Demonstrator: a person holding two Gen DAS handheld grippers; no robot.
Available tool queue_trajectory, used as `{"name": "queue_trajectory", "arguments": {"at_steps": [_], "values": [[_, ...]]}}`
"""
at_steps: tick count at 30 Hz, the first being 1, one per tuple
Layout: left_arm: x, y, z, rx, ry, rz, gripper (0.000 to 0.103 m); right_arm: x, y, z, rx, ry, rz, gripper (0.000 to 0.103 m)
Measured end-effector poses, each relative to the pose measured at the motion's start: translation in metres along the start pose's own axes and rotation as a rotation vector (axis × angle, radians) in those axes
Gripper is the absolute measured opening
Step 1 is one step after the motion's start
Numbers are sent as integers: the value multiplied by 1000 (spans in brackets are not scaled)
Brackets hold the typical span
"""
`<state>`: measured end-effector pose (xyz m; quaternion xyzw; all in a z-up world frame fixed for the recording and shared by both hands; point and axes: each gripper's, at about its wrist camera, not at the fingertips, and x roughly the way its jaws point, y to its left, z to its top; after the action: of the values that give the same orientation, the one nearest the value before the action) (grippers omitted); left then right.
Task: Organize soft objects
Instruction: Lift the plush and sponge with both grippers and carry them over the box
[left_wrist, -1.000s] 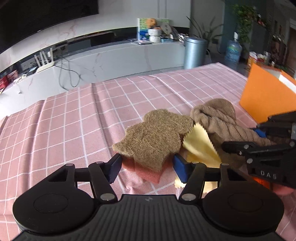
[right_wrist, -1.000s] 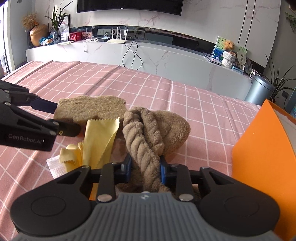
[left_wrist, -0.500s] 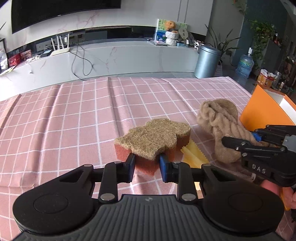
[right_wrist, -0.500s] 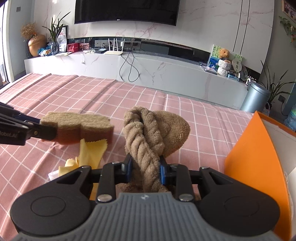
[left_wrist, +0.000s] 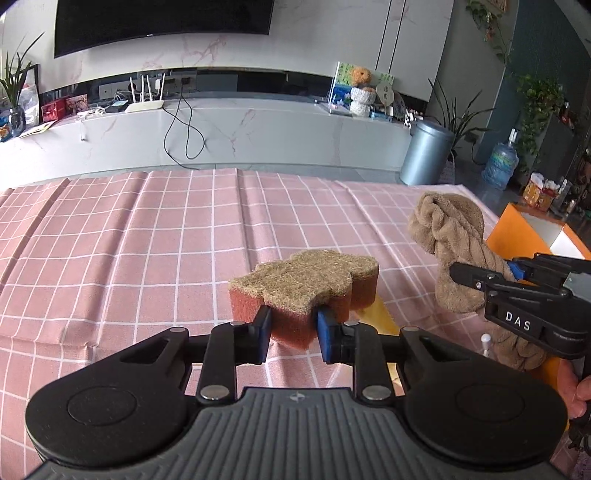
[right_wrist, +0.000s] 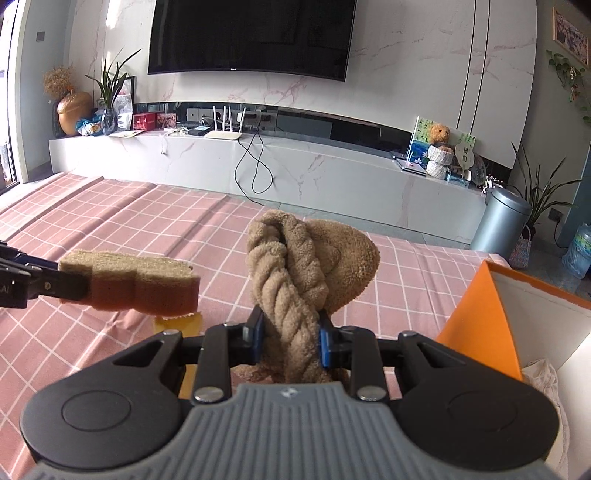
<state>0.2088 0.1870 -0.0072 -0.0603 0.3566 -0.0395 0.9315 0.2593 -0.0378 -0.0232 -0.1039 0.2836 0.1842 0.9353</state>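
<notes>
The left gripper (left_wrist: 291, 334) has just clamped down on the bear-shaped scrub sponge (left_wrist: 306, 284), holding it at lower centre, clear of the pink checked tablecloth (left_wrist: 147, 240). The right gripper (right_wrist: 290, 341) clenches the twisted brown towel (right_wrist: 295, 273). The orange box (right_wrist: 480, 325) stands open at the right edge; open cloth stretches away upper left.

left gripper (left_wrist: 291, 334) jaws just closed on the sponge (left_wrist: 306, 288), now pinched and lifted clear of the tablecloth (left_wrist: 147, 240). right gripper (right_wrist: 290, 341) raised the towel (right_wrist: 295, 273) off the cloth too. yellow cloth (right_wrist: 177, 323) now mostly hidden under the sponge.
</notes>
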Motion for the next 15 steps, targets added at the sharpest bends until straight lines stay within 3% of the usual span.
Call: {"name": "queue_trajectory", "arguments": {"at_steps": [15], "values": [[-58, -35, -5, -61, -139, -55, 28, -81, 0, 8, -8, -96, 37, 27]]}}
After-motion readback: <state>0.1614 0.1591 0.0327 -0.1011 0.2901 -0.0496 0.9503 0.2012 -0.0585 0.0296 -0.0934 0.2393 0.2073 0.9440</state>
